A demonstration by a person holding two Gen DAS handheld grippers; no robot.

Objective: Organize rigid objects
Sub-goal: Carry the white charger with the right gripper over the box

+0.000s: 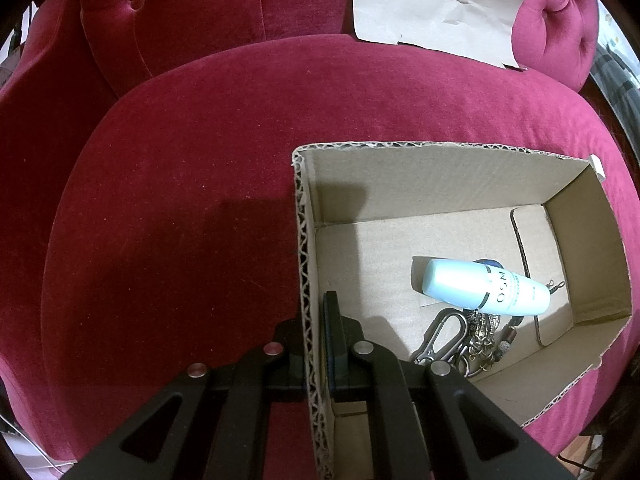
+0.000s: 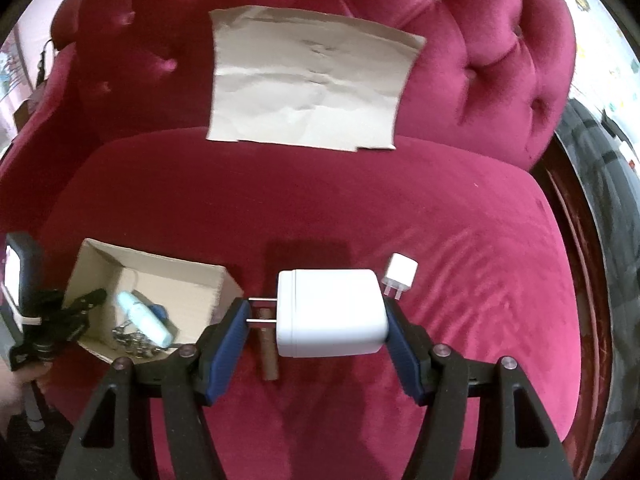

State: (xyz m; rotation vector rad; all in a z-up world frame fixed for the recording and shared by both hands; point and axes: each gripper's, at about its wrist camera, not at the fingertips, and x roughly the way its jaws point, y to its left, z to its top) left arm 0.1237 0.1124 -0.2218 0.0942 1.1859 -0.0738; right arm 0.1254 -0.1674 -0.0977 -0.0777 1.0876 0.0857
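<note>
Gripping white charger (image 2: 332, 312) in right tool (image 2: 316, 320), above chair (image 2: 460, 240)

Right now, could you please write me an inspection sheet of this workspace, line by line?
Surface: red velvet seat cushion of a tufted armchair.
Job's things: cardboard box holding a pale blue bottle and a keyring bunch; large white charger; small white plug and a brown cylinder on the cushion.
Clutter: creased brown paper against the backrest.
Grippers: left gripper shut on the box's wall; right gripper clamps the large charger, prongs against one pad.
Cables: nothing seen.
Surroundings: blurred room edges, not readable.
</note>
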